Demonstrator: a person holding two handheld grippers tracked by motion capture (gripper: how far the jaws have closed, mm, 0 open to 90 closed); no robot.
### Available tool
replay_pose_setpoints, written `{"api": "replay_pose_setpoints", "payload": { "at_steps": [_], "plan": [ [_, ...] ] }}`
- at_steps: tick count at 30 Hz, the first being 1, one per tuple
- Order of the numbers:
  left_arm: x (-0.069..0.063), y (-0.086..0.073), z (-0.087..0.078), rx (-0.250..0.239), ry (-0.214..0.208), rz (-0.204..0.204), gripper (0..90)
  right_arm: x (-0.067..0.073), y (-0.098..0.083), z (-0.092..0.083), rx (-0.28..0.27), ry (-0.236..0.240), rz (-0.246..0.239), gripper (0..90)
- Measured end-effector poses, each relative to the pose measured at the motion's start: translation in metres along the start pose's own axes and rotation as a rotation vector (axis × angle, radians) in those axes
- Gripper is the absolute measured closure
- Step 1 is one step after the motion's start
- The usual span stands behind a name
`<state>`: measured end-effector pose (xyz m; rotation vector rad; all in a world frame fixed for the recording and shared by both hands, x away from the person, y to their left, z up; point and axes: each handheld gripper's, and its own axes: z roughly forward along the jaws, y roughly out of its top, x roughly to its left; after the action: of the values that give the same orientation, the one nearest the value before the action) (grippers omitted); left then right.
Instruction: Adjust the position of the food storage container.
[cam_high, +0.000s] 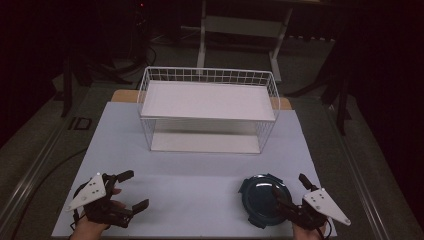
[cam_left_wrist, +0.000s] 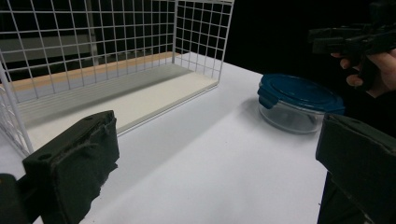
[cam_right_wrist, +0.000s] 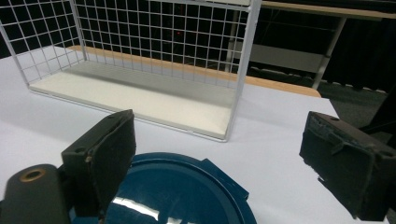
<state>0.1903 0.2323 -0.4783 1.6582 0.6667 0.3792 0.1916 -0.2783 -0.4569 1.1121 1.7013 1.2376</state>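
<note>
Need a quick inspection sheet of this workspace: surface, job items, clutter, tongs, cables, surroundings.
Surface: white table top, bare in the middle.
Job's things: round container with blue lid, lid on, at the near right; white wire rack with two shelves at the back, both bare.
Clutter: nothing seen.
Tongs: left tongs open, holding nothing; right tongs open, hovering over the container's lid.
Cables: dark cable on the floor at the left.
Surroundings: dim room, table legs behind.

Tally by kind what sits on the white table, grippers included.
Round glass container with blue lid: 1
White wire shelf rack: 1
Handheld grippers: 2, left gripper and right gripper, both open
Total: 4
</note>
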Motion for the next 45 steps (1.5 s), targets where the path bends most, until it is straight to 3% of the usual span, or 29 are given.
{"api": "replay_pose_setpoints", "payload": {
  "at_steps": [7, 11, 12, 14, 19, 21, 22, 26, 28, 30, 31, 32, 33, 34, 41, 45],
  "plan": [
    [0.0, 0.001, -0.002, -0.006, 0.009, 0.002, 0.0, 0.002, 0.008, -0.007, -0.022, 0.008, -0.001, 10.4],
    [0.0, 0.001, -0.002, -0.008, 0.014, 0.002, 0.0, 0.002, 0.015, -0.006, 0.0, 0.046, 0.0, 10.4],
    [0.0, 0.001, -0.002, -0.013, 0.015, -0.002, 0.0, 0.001, 0.018, -0.005, 0.024, 0.066, 0.021, 10.4],
    [0.0, 0.001, -0.003, -0.019, 0.015, -0.005, 0.0, -0.001, 0.021, -0.005, 0.042, 0.118, 0.015, 10.5],
    [0.001, 0.001, -0.002, -0.019, 0.016, -0.007, 0.0, -0.001, 0.027, -0.011, 0.032, 0.141, -0.016, 10.5],
    [0.001, 0.002, -0.002, -0.018, 0.016, -0.007, 0.0, -0.002, 0.027, -0.015, 0.039, 0.155, -0.02, 15.3],
    [0.001, 0.002, -0.002, -0.017, 0.015, -0.004, 0.0, -0.005, 0.026, -0.017, 0.075, 0.193, -0.012, 21.2],
    [0.0, 0.002, -0.002, -0.014, 0.009, -0.003, 0.0, -0.01, 0.019, -0.022, 0.133, 0.236, 0.0, 28.5],
    [0.0, 0.002, -0.001, -0.013, 0.008, -0.005, 0.0, -0.009, 0.014, -0.026, 0.15, 0.213, -0.019, 38.1],
    [0.001, 0.002, -0.001, -0.009, 0.007, -0.006, 0.0, -0.01, 0.009, -0.027, 0.189, 0.236, -0.017, 47.3],
    [0.001, 0.002, -0.001, -0.009, 0.007, -0.006, 0.0, -0.01, 0.009, -0.027, 0.189, 0.236, -0.017, 47.3],
    [0.001, 0.002, 0.0, -0.007, 0.007, -0.005, 0.0, -0.01, 0.003, -0.029, 0.221, 0.246, -0.021, 56.1],
    [0.001, 0.002, 0.0, -0.007, 0.007, -0.005, 0.0, -0.01, 0.003, -0.029, 0.221, 0.246, -0.021, 56.1],
    [0.001, 0.001, 0.0, -0.005, 0.006, -0.004, 0.0, -0.012, -0.004, -0.031, 0.254, 0.269, -0.027, 62.8],
    [0.001, 0.001, 0.001, -0.001, 0.005, -0.001, 0.0, -0.02, -0.019, -0.036, 0.333, 0.311, -0.008, 75.4],
    [0.001, 0.001, 0.001, 0.001, 0.005, 0.0, 0.0, -0.026, -0.027, -0.044, 0.387, 0.328, -0.028, 85.0]
  ]
}}
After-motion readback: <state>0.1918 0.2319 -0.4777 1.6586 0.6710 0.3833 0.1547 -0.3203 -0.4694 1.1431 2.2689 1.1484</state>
